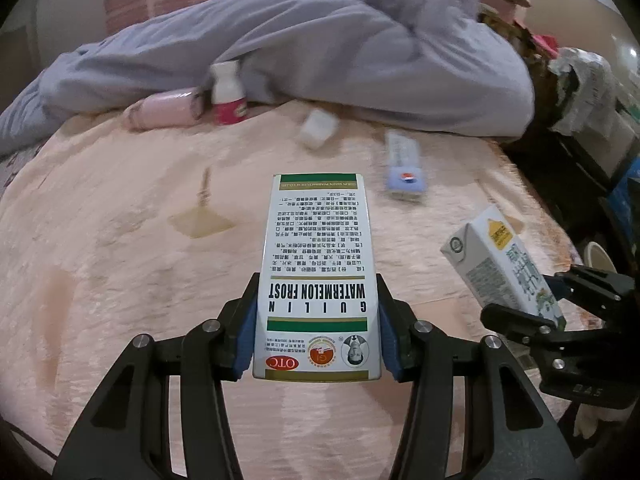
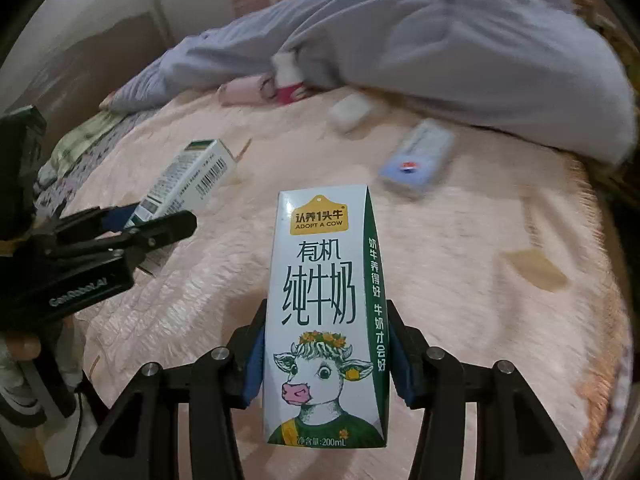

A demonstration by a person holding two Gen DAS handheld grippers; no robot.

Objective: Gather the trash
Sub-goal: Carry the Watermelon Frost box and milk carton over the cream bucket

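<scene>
My left gripper point(image 1: 318, 320) is shut on a white and green medicine box point(image 1: 316, 264) marked "Watermelon Frost" and holds it above the pink bedspread point(image 1: 120, 240). My right gripper point(image 2: 326, 356) is shut on a 200 mL milk carton point(image 2: 326, 304) with a cow picture. The carton and right gripper show at the right in the left wrist view point(image 1: 504, 268). The medicine box in the left gripper shows at the left in the right wrist view point(image 2: 188, 178). On the bed lie a blue and white wrapper point(image 1: 404, 168), a small white box point(image 1: 318, 128) and a red and white bottle point(image 1: 228, 94).
A grey-blue quilt point(image 1: 360, 48) is heaped along the far side of the bed. A pink roll point(image 1: 164, 110) lies beside the bottle. A brown stain point(image 1: 204, 222) marks the bedspread. Dark furniture and clutter point(image 1: 580, 120) stand past the bed's right edge.
</scene>
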